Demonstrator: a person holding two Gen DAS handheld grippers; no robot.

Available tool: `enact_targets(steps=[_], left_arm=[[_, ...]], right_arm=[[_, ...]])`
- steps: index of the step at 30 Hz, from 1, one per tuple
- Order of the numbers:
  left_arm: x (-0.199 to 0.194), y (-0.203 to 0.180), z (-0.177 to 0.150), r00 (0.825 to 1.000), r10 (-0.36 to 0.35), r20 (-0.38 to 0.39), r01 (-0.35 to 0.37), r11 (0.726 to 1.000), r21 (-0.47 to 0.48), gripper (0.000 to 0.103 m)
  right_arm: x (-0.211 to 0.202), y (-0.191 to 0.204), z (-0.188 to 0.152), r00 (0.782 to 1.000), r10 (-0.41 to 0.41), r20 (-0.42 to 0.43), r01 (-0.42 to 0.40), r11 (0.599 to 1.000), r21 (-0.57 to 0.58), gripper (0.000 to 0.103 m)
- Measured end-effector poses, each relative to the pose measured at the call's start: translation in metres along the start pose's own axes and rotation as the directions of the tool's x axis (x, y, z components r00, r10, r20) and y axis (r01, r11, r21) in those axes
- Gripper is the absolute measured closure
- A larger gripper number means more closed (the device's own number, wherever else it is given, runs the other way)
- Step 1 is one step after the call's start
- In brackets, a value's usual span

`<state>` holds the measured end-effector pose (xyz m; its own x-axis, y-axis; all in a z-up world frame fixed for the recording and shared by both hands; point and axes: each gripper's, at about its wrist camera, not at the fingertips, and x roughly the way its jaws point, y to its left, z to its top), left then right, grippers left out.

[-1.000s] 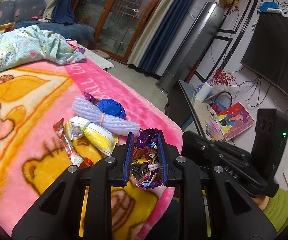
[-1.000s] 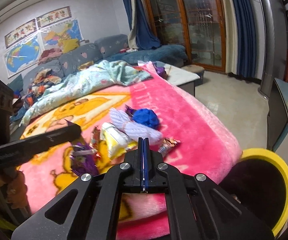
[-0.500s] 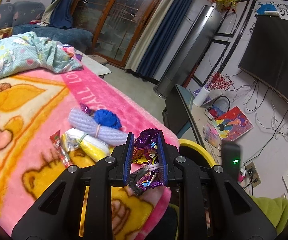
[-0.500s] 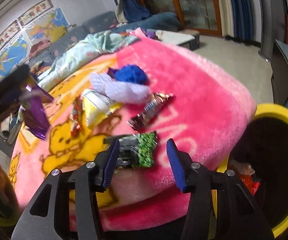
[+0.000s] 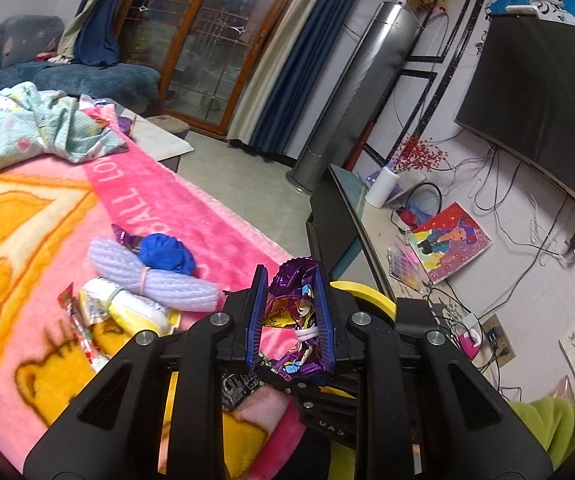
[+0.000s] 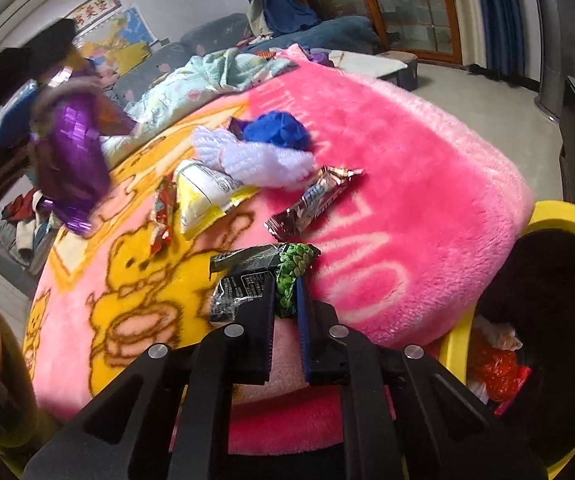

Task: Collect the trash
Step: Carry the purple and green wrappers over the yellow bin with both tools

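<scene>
Left wrist view shows the left gripper (image 5: 290,312) with its jaws pinching a crumpled purple wrapper (image 5: 296,320), held in the air above the edge of the pink blanket (image 5: 215,224). Behind the wrapper, part of the yellow rim of the trash bin (image 5: 371,294) shows.

On the blanket lie a blue wad (image 5: 165,253) touching a pale lilac foam roll (image 5: 147,276), a yellow and white packet (image 5: 127,310) just beside that roll, and a thin red wrapper (image 5: 81,332) next to the packet.

Right wrist view shows the right gripper (image 6: 285,300) low at the blanket's near edge, its jaws closed on the end of a black and green wrapper (image 6: 263,276) that lies on the blanket. A brown candy bar wrapper (image 6: 313,202) lies just beyond it. The bin stands at the right, below the blanket's edge, with red and white trash (image 6: 495,364) inside.
</scene>
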<state>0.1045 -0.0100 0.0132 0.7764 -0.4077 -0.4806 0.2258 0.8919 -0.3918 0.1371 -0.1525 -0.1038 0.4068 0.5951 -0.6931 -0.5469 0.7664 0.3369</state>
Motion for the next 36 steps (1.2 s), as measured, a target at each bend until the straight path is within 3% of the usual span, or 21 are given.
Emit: enact_targets(steps=[5, 14, 24, 36], left_arm=[[0.009, -0.013, 0.002, 1.0, -0.016, -0.009, 0.017, 0.999, 0.028, 0.086], [0.026, -0.041, 0.0, 0.998, -0.061, -0.033, 0.063, 0.995, 0.081, 0.086], [0.048, -0.067, -0.004, 0.992, -0.106, -0.064, 0.113, 0.985, 0.132, 0.086], [0.08, -0.103, -0.018, 0.981, -0.154, -0.117, 0.174, 0.967, 0.187, 0.086]], right_arm=[[-0.028, -0.014, 0.006, 0.997, -0.048, 0.063, 0.048, 0.999, 0.003, 0.093], [-0.074, -0.065, 0.013, 0.973, -0.163, 0.164, 0.143, 0.982, 0.123, 0.093], [-0.123, -0.106, 0.012, 0.924, -0.274, 0.265, 0.218, 0.95, 0.222, 0.093], [-0.157, -0.148, 0.003, 0.868, -0.403, 0.289, 0.305, 0.894, 0.329, 0.093]])
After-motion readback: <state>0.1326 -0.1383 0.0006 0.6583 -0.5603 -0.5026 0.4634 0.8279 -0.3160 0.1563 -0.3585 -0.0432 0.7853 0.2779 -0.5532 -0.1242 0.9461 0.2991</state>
